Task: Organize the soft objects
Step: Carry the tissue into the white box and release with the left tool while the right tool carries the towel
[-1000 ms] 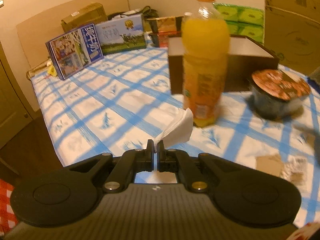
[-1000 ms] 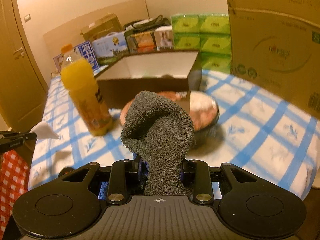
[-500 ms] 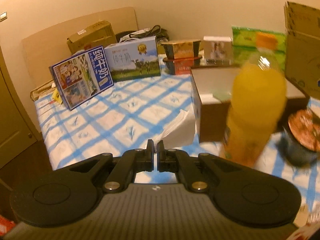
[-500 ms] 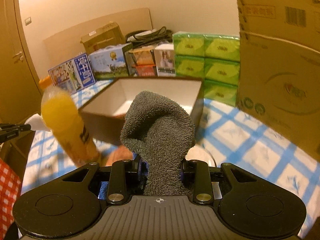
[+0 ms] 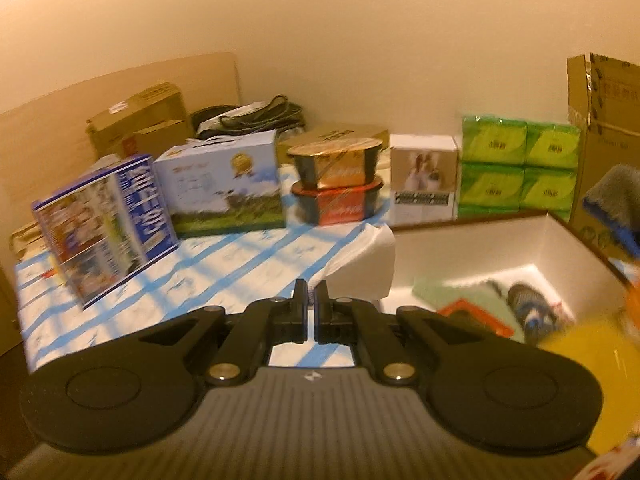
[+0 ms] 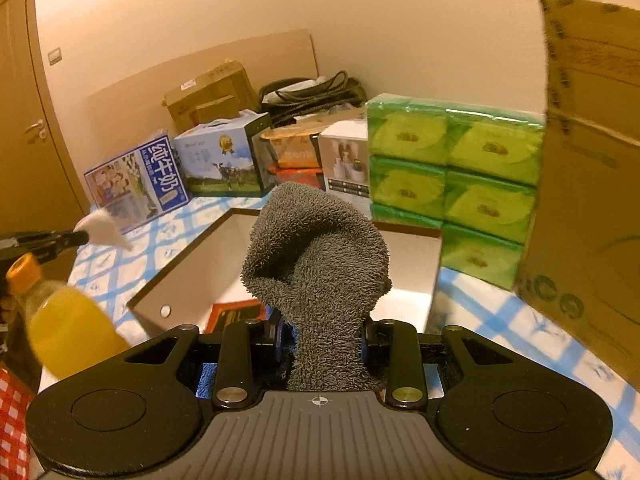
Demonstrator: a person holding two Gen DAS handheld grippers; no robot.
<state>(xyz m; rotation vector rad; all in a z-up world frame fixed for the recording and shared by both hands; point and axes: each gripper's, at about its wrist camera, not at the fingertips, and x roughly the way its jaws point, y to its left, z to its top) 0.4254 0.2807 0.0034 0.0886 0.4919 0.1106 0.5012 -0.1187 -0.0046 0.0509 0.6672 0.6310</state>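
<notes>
My left gripper (image 5: 311,292) is shut on a white tissue (image 5: 360,264) and holds it in the air at the left rim of the open brown box (image 5: 480,248). The tissue (image 6: 102,228) also shows at the left of the right wrist view. My right gripper (image 6: 322,336) is shut on a grey terry towel (image 6: 320,256), which stands up between the fingers above the near side of the box (image 6: 224,276). The towel (image 5: 616,192) shows at the right edge of the left wrist view. The box holds a green cloth (image 5: 452,292), an orange item (image 5: 476,316) and a striped rolled thing (image 5: 528,304).
An orange juice bottle (image 6: 64,324) stands just left of the box. Milk cartons (image 5: 108,224), stacked bowls (image 5: 336,180), a white carton (image 5: 424,184) and green tissue packs (image 6: 452,176) line the back. A large cardboard box (image 6: 592,160) stands at the right.
Both grippers have moved forward and up towards the box, each still holding its item. The box interior has come into view, and the bottle has slid to the near edge of each view.
</notes>
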